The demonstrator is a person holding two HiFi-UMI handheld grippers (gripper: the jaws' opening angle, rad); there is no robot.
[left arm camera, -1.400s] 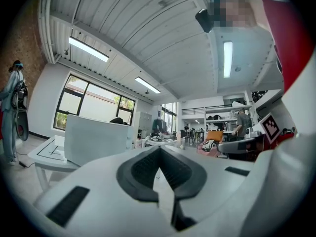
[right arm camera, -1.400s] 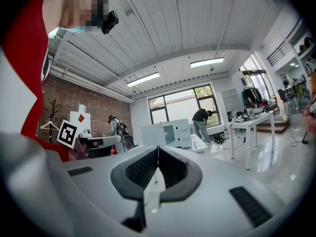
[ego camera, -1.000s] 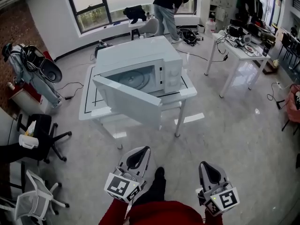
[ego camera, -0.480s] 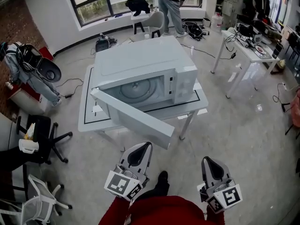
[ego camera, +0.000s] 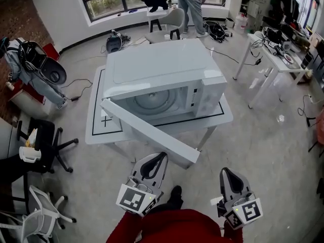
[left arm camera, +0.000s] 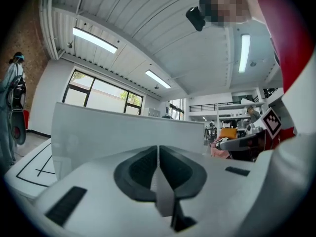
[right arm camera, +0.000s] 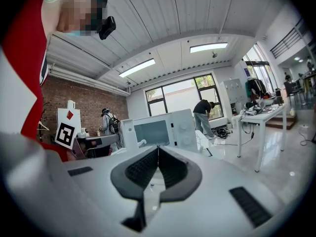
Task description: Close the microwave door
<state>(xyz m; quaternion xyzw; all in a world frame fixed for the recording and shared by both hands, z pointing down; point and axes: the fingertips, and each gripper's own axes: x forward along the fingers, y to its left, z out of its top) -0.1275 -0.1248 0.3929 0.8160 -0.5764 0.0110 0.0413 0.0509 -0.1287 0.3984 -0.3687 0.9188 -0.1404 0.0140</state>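
A white microwave [ego camera: 162,67] sits on a white table [ego camera: 96,128] with black line markings. Its door [ego camera: 152,133] hangs wide open, hinged at the left and swung out toward me. My left gripper [ego camera: 161,156] is shut and empty, its tip just short of the door's free end. In the left gripper view the door [left arm camera: 123,132] fills the space right ahead of the shut gripper [left arm camera: 158,147]. My right gripper [ego camera: 224,170] is shut and empty, off to the right of the door. The right gripper view shows the microwave [right arm camera: 160,130] beyond the gripper [right arm camera: 158,148].
A black office chair [ego camera: 43,146] and a white chair [ego camera: 40,216] stand at the left. A second white table [ego camera: 273,52] with clutter is at the right. A person [ego camera: 195,4] bends over at the far window beside a white chair [ego camera: 169,22]. Cables lie on the floor.
Both grippers have moved forward toward the microwave. The open door now lies much nearer to the left gripper's tip. Both pairs of jaws stay shut.
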